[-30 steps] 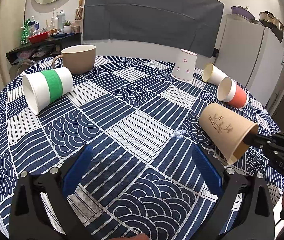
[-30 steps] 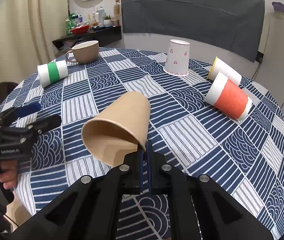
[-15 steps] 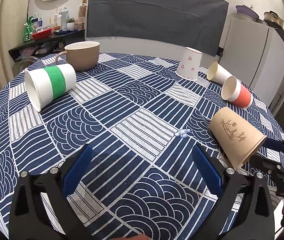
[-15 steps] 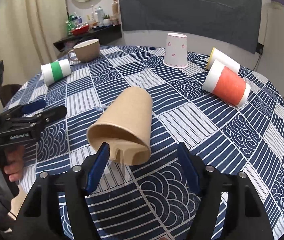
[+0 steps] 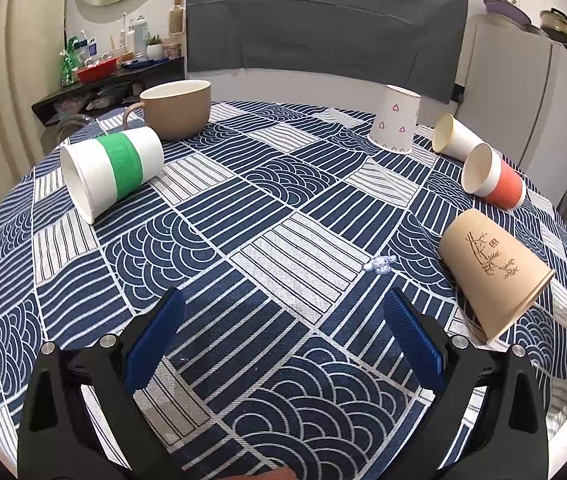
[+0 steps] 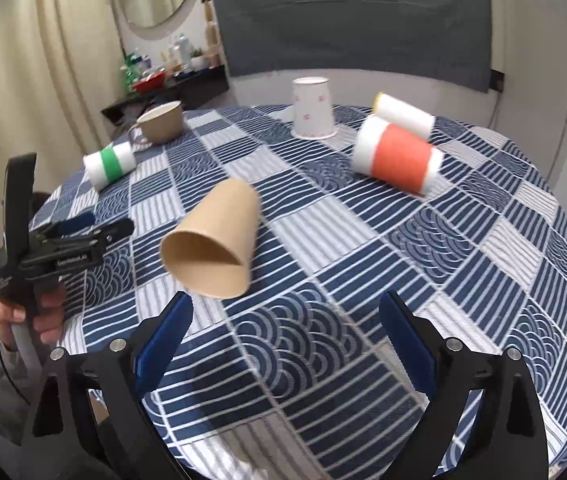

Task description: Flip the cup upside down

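A tan paper cup (image 6: 213, 246) with a bamboo print (image 5: 491, 274) is tilted, rim toward the near table edge and base pointing up and away; it looks blurred in the right wrist view. My right gripper (image 6: 285, 332) is open and empty, just behind the cup and apart from it. My left gripper (image 5: 283, 332) is open and empty over the tablecloth, left of the cup; it also shows in the right wrist view (image 6: 83, 226).
On the round table with a blue patterned cloth (image 5: 283, 208): a green-banded cup (image 5: 113, 170) on its side, a brown mug (image 5: 175, 109), an upside-down heart-print cup (image 5: 394, 124), an orange-banded cup (image 5: 491, 182) and a white cup (image 5: 453, 136) on their sides.
My right gripper opened, let go of the tan cup's rim and pulled back. The cup tipped further toward base-up. My left gripper barely moved.
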`<state>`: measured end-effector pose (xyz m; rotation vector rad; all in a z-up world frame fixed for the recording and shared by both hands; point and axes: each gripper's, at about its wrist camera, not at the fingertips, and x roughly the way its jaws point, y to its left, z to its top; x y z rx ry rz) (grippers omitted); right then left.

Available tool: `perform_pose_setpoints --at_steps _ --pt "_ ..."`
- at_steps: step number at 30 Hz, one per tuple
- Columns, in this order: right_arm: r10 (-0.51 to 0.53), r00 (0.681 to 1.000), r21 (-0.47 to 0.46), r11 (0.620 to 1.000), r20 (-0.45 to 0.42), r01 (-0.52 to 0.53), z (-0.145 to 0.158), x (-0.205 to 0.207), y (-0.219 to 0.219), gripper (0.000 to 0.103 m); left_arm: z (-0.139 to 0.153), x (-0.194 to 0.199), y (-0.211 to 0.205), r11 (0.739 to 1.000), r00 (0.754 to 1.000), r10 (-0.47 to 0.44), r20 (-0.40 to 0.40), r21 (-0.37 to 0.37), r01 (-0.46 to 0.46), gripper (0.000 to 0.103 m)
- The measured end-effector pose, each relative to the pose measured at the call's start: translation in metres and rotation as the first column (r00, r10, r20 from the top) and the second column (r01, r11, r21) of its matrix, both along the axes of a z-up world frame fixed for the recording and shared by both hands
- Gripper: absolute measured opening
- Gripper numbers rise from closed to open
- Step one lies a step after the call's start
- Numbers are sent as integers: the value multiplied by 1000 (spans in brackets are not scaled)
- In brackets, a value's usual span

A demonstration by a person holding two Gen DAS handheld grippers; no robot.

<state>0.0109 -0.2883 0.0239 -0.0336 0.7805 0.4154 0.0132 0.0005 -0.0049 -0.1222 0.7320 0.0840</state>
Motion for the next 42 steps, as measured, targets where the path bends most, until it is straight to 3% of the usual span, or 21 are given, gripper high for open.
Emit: perform_pose_setpoints --at_steps 5,15,19,25,30,34,39,42 --pt "-59 998 -8 998 -7 59 -3 14 -22 91 2 11 -7 994 996 -28 -82 -107 19 97" --pt "-73 997 23 997 -27 74 -18 38 -37 91 45 50 -49 997 985 -46 -168 -75 33 97" --pt "-65 998 76 995 -21 66 -23 43 -39 91 47 67 -65 993 977 -60 -207 -108 39 97" --pt "-46 998 119 992 -35 50 -30 48 -41 92 39 90 -82 977 950 -100 -297 -210 37 97" --pt "-36 999 120 992 -32 40 -36 49 -40 93 34 101 -91 976 931 -104 -349 -218 27 97" --pt "-34 999 135 990 -41 39 -38 53 -42 93 19 109 -89 969 899 -116 -422 -247 10 97" --pt "-22 999 134 991 -40 28 -39 53 -41 93 8 114 -91 950 862 -188 -471 -309 39 62" --pt "-17 999 126 992 -33 21 -38 52 -40 93 11 113 -91 954 872 -173 -458 -299 32 62"
